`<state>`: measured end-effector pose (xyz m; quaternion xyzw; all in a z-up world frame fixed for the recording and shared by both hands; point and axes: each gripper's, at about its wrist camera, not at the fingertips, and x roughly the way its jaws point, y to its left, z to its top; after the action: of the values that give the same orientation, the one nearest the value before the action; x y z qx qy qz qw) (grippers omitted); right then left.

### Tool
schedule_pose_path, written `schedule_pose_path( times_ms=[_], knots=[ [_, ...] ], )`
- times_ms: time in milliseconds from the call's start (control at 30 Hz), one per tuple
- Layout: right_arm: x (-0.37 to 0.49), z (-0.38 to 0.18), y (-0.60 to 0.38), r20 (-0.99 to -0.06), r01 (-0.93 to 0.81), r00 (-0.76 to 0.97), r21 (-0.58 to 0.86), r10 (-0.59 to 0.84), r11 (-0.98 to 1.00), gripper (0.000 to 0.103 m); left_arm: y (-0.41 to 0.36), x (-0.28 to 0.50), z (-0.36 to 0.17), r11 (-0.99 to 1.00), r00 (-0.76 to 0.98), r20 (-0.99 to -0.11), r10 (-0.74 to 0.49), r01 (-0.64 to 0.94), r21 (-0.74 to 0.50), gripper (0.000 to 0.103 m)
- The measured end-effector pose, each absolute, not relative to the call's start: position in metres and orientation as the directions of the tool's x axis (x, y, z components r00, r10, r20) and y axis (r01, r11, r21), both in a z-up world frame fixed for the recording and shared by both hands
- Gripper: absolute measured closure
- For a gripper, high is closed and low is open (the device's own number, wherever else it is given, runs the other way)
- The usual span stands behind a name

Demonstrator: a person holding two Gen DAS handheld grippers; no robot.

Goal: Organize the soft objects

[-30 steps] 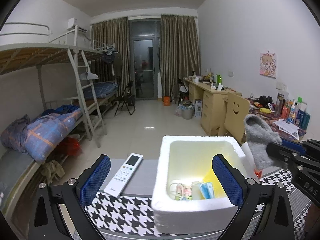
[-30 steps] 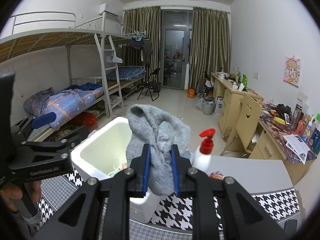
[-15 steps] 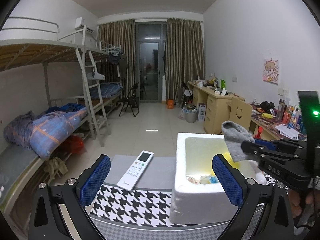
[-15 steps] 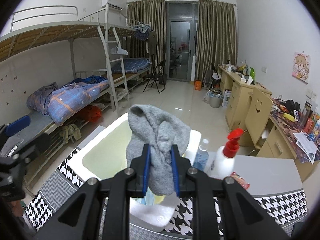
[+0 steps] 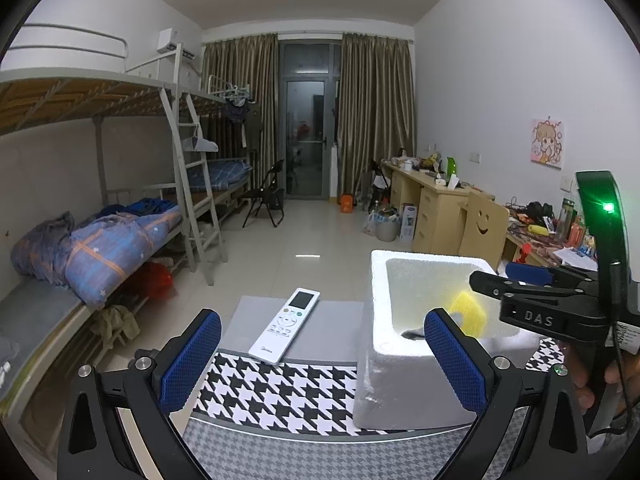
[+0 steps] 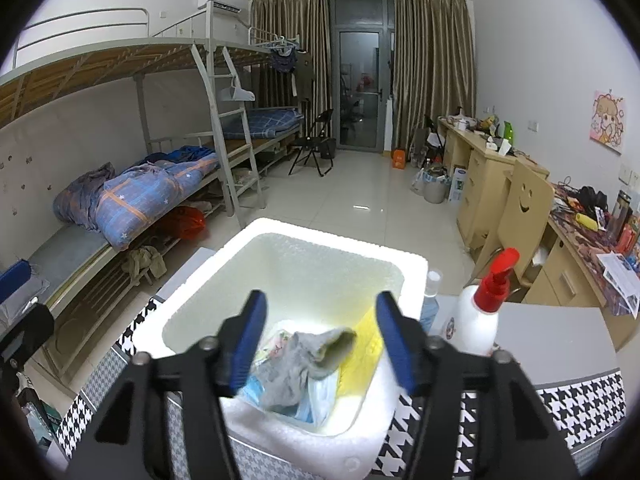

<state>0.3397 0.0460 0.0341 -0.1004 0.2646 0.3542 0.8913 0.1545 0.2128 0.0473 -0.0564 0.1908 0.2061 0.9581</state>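
Note:
A grey sock [image 6: 304, 364] lies inside the white foam box [image 6: 280, 232], on top of pale blue and yellow soft items. My right gripper [image 6: 320, 340] is open and empty just above the box, with the sock between its blue pads and below them. In the left wrist view the foam box [image 5: 380, 320] stands on the table at the right, and the right gripper [image 5: 532, 284] reaches over it. My left gripper [image 5: 320, 360] is open and empty, held left of the box above the houndstooth cloth.
A white remote control [image 5: 286, 324] lies on the grey table left of the box. A white pump bottle with a red top [image 6: 484, 312] and a small clear bottle [image 6: 432, 296] stand right of the box. Bunk beds stand left, desks right.
My right gripper has opened and let go of the grey sock, which has dropped into the foam box. The left gripper has drifted left, away from the box.

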Motion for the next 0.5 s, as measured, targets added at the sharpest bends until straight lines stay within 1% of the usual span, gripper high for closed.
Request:
schedule_pose_path(
  times_ms=[67,167,233,300,400,500],
  knots=[
    [0.335,0.037,0.044,-0.537,-0.688,0.61,0.006,0.582,0.726,0.037,0.212,0.151,0.047,0.911,0.846,-0.389,0.366,-0.411,-0.036,0.001],
    [0.323,0.043,0.035,-0.515,-0.686,0.62,0.011,0.592,0.728,0.024,0.208,0.144,0.048,0.913,0.849,-0.385,0.362,-0.406,-0.037,0.001],
    [0.314,0.046,0.028,-0.495,-0.683,0.629,0.015,0.6,0.73,0.019,0.205,0.14,0.048,0.917,0.853,-0.384,0.354,-0.398,-0.038,0.001],
    [0.307,0.05,0.021,-0.48,-0.677,0.64,0.017,0.6,0.736,0.012,0.201,0.134,0.049,0.916,0.853,-0.381,0.356,-0.399,-0.035,0.001],
    [0.297,0.055,0.015,-0.458,-0.672,0.656,0.009,0.6,0.741,0.009,0.195,0.128,0.051,0.92,0.857,-0.378,0.349,-0.39,-0.035,0.001],
    [0.286,0.058,0.006,-0.443,-0.673,0.659,0.013,0.608,0.739,0.008,0.188,0.12,0.054,0.923,0.863,-0.37,0.344,-0.383,-0.034,0.001]
  ],
)
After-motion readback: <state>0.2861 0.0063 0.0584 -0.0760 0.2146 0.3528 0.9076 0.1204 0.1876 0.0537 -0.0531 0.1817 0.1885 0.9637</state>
